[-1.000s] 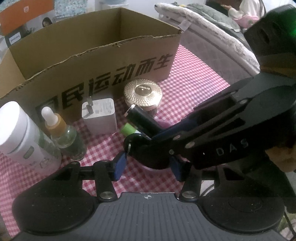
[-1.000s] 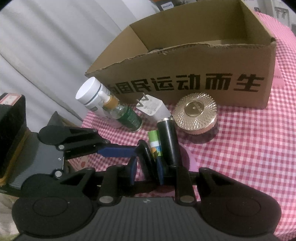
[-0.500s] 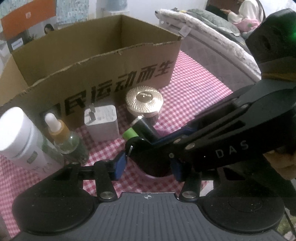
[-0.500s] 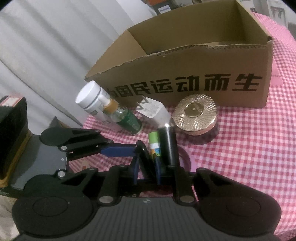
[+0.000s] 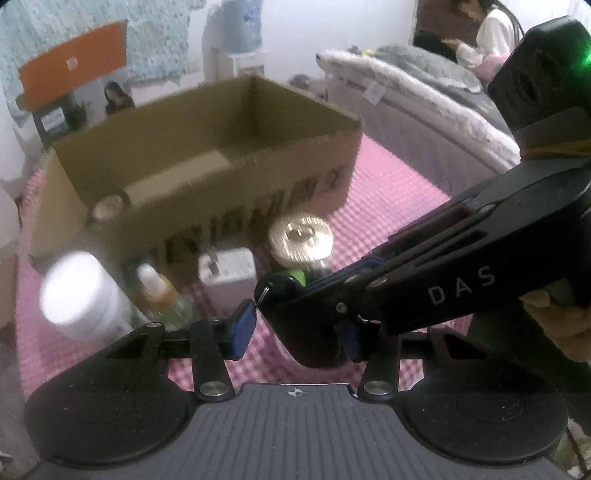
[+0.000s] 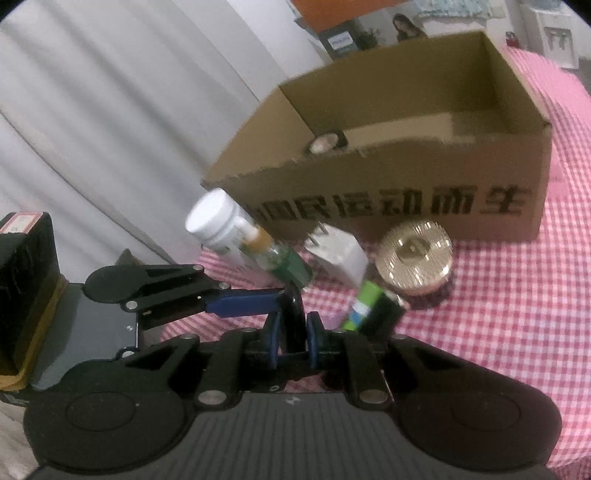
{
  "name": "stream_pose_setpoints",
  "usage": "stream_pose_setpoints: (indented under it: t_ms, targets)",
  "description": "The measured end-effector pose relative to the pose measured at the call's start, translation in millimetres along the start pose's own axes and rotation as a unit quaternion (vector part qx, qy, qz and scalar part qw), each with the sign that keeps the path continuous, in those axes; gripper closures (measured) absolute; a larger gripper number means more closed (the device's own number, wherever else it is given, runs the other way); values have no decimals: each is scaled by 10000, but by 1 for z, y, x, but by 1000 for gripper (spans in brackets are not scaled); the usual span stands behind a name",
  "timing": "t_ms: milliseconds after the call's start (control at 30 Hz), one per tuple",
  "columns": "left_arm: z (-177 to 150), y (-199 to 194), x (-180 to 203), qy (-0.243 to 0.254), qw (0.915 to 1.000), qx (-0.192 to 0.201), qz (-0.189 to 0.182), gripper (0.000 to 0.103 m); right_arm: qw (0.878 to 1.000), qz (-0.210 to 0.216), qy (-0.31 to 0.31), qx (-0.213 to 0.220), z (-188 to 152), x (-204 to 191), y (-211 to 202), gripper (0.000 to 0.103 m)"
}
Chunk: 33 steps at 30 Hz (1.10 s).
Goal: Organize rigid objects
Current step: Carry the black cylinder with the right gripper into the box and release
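Note:
An open cardboard box stands on a pink checked cloth. In front of it stand a white bottle, a dropper bottle, a white charger and a gold-lidded jar. My right gripper is shut on a black round object, lifted above the cloth. My left gripper is open, its blue pads on either side of that object. A green tube and a black cylinder lie just right of it.
Inside the box lie a small round item and a cardboard flap. A bed stands to the right of the table and a white curtain hangs to the left. A person sits in the background.
Both grippers have risen, and the right one lifts the black round object with it. The box interior now shows from above. The green tube and black cylinder stay on the cloth.

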<state>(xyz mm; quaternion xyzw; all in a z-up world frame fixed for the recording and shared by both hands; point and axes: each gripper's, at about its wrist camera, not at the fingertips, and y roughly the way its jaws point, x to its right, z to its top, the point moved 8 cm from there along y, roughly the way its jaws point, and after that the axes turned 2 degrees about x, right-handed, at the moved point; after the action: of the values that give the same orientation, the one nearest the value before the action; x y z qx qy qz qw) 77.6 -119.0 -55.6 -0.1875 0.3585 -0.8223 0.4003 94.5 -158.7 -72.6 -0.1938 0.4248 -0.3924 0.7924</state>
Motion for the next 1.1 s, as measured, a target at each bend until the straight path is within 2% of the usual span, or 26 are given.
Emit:
stream_pose_setpoints:
  t_ms: [267, 433, 567, 733, 933, 1100]
  targets:
    - [53, -44, -27, 105, 9969, 610, 487, 56, 9971, 256, -503, 515, 55, -42, -21, 87]
    - [90, -46, -58, 65, 9941, 704, 826, 56, 9930, 486, -777, 748, 105, -61, -19, 87]
    - [103, -21, -88, -162, 9956, 348, 849, 56, 9943, 655, -621, 573, 143, -52, 3, 87]
    - [101, 24, -121, -271, 9949, -312, 918, 56, 9959, 899, 99, -57, 170, -23, 59, 87]
    - [88, 56, -148, -270, 9896, -868, 1114, 55, 9891, 981, 832, -723, 179, 12, 120, 87]
    - [85, 60, -156, -194, 9870, -990, 1253, 49, 9843, 922, 1080, -1045, 182, 23, 151, 87]
